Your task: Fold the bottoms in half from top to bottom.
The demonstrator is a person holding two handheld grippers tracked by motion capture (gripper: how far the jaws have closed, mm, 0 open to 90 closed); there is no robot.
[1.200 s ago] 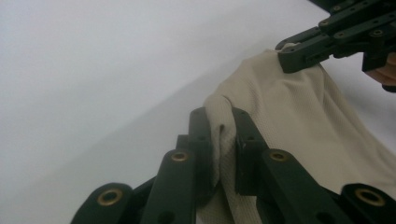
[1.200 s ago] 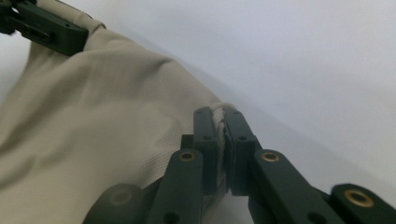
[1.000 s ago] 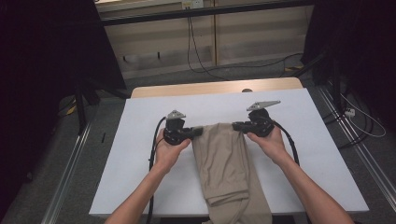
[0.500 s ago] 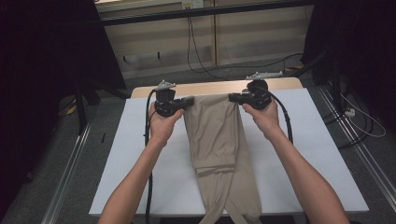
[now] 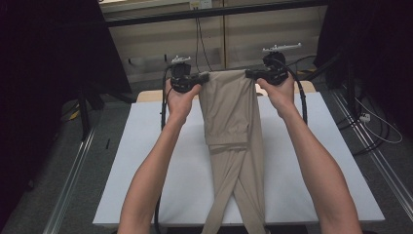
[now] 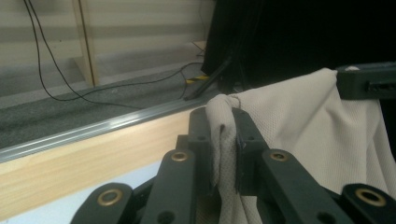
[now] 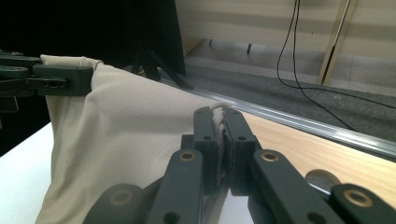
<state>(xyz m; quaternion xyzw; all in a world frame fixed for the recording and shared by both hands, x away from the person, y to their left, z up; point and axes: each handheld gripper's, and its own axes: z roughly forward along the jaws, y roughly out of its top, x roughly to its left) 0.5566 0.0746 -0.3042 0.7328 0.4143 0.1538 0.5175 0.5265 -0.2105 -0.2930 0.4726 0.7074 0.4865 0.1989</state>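
Above the far edge of the white table (image 5: 146, 146), a pair of beige trousers (image 5: 229, 112) hangs stretched between the 2 grippers, held up by its top edge. Left gripper (image 5: 203, 77): jaws clamped on the left corner of the fabric; in the left gripper view (image 6: 225, 140) a bunched fold sits pinched between the 2 black pads. Right gripper (image 5: 249, 74): jaws clamped on the right corner; in the right gripper view (image 7: 223, 149) only a thin edge of cloth shows between the pads. The upper part of the trousers is off the table; the 2 legs cross lower down and trail over the near edge.

Risks, as judged from here:
1. The right grip looks shallow. Any tug from the hanging weight or a quick swing could pull that corner free, and the cloth would drop lopsided.
2. Crossed legs lie on the table. Laying the garment down as it is would likely leave them twisted or creased.
3. Legs over the near edge could drag or catch on the edge if the garment is moved forward.

Containers: none seen on the table.
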